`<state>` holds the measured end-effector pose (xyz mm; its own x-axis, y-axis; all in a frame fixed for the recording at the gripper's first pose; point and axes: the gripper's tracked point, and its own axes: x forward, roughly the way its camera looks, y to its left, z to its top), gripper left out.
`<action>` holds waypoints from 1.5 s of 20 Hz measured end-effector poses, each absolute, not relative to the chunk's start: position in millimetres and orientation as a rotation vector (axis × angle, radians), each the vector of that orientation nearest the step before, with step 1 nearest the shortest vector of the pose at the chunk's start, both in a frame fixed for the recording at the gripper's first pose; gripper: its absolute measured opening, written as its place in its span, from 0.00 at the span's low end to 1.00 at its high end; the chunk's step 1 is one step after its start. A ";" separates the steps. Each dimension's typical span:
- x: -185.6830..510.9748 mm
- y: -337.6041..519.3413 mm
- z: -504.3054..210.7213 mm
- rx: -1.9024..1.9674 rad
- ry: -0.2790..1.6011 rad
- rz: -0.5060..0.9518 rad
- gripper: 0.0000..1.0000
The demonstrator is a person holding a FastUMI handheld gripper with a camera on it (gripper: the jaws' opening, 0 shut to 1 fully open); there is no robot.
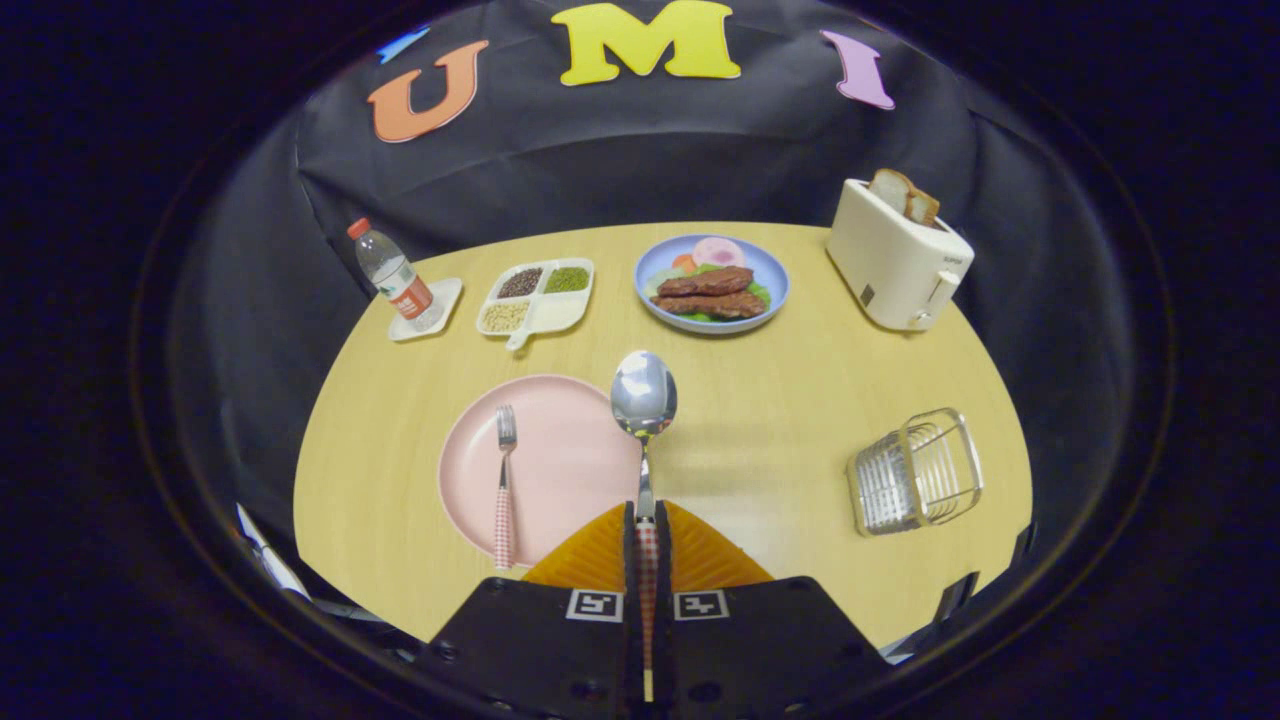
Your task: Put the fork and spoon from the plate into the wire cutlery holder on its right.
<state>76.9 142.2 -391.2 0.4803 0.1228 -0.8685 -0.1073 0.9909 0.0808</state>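
Note:
My gripper (647,530) is shut on the checked handle of the spoon (644,398). The spoon's bowl sticks out ahead of the fingers, raised above the right rim of the pink plate (570,470). The fork (504,490), with a matching checked handle, lies on the left part of the plate, tines pointing away from me. The wire cutlery holder (915,472) stands on the table well to the right of the plate and the fingers, with nothing in it that I can see.
On the round wooden table (780,400), beyond the plate, stand a water bottle (396,276) on a small tray, a divided dish of beans (536,294), a blue plate of food (712,283) and a toaster (895,257) with bread at the far right.

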 end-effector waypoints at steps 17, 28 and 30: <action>82.5 -71.7 -353.8 -0.139 1.171 0.064 0.04; 64.1 -76.5 -356.8 -0.052 1.504 0.172 0.04; 58.7 -75.7 -362.4 -0.069 1.575 0.164 0.04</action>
